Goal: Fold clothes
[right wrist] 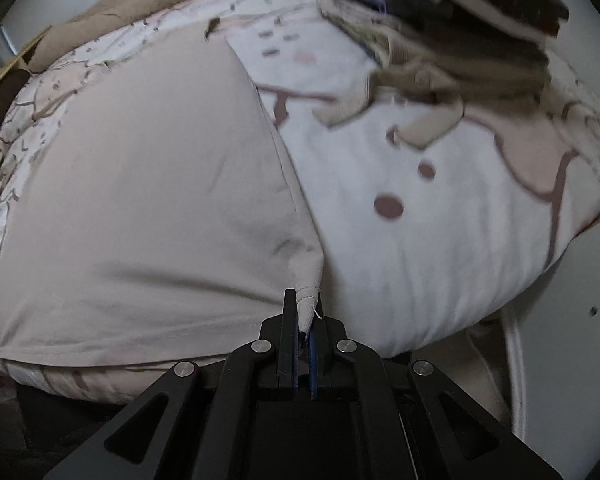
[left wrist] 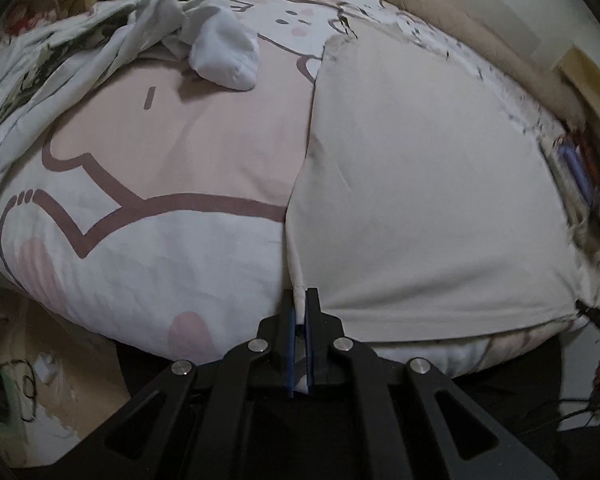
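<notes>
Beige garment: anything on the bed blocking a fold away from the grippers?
Nothing visible does. The beige garment lies flat, and both the left gripper and right gripper pinch its near corners. White socks and folded pile sit off to its sides.

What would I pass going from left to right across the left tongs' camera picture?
Crumpled pale green garment → white sock → cartoon-printed bedding → left tongs pinching the corner of the beige garment → stack of folded clothes.
</notes>
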Tool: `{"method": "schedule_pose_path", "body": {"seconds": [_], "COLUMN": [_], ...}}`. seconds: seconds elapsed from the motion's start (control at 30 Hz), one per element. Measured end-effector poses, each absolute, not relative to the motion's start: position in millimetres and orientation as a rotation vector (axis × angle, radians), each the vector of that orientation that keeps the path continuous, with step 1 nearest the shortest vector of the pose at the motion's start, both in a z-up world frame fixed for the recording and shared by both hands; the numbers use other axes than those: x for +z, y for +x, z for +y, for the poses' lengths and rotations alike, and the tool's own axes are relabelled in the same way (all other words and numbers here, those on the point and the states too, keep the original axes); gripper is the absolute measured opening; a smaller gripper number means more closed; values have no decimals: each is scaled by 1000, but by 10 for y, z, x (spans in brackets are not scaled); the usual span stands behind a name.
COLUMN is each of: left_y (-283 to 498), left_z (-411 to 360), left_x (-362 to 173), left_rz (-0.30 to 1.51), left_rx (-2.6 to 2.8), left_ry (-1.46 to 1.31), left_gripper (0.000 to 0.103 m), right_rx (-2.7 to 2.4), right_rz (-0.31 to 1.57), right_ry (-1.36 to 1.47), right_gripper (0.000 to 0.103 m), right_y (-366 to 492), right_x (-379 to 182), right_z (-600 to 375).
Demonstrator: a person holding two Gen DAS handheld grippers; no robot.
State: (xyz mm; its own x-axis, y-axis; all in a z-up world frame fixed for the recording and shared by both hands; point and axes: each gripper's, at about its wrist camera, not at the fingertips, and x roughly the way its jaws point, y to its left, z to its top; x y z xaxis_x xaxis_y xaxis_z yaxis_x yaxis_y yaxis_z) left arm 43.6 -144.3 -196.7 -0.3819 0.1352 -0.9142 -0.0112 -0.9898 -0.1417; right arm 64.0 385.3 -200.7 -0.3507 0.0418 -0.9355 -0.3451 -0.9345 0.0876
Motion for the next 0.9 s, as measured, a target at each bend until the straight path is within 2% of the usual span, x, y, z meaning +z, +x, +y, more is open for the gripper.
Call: {"method": "schedule_pose_path", "body": {"seconds": [0.1,0.17,0.2,0.23,0.43,0.53,0.57,0.63,0.67,0.7,0.9], "left_y": [456,472,480,487,487,401,364,243,176,88,-596], "left_z": [-1373,-1384,-1400,-1419,-1592,-1643,-1652,-1624,-1606,-1576,-1269], "left_x": [-1966,-1957,-1955,-1953,-1745,-1531,-1462,-1338,-1277,-1219,-945], "left_rz": [-52,-8,15,30,-14,-7,-2,23,38,59,195], "left_rx": [2561,2586,2604,2618,2693,2741,2753,2762,2763,2754,2677], "left_ry": [-1687,-1679,-1681,-1683,-1625,-1556,-1532,-1483,-1458,-1435,-1285], "left_gripper": [12,26,36,40,41,42,42,43,43,44,44], "right_rx": [2365,2361,2360,2359,2363,2340,2329,2296,2280,2282,2511], "right_rz": [403,404,403,404,426,535,568,551,543,514,380], "right_ry": [-1632,-1641,-1645,-1646,-1646,-1652,-1653,-1632,-1621,-1581,-1374], "right_gripper": [4,4,4,4,4,4,7,25,48,63,63], "right_y": [638,632,626,625,617,657,675,721,744,769,470], "right_x": [-2025,-2034,-2039,-2043,-2033,-2004,-1994,-1938,-1911,-1831,-980], "right_z": [3862,3867,3870,3870,3893,3982,4013,4065,4091,4114,4155]}}
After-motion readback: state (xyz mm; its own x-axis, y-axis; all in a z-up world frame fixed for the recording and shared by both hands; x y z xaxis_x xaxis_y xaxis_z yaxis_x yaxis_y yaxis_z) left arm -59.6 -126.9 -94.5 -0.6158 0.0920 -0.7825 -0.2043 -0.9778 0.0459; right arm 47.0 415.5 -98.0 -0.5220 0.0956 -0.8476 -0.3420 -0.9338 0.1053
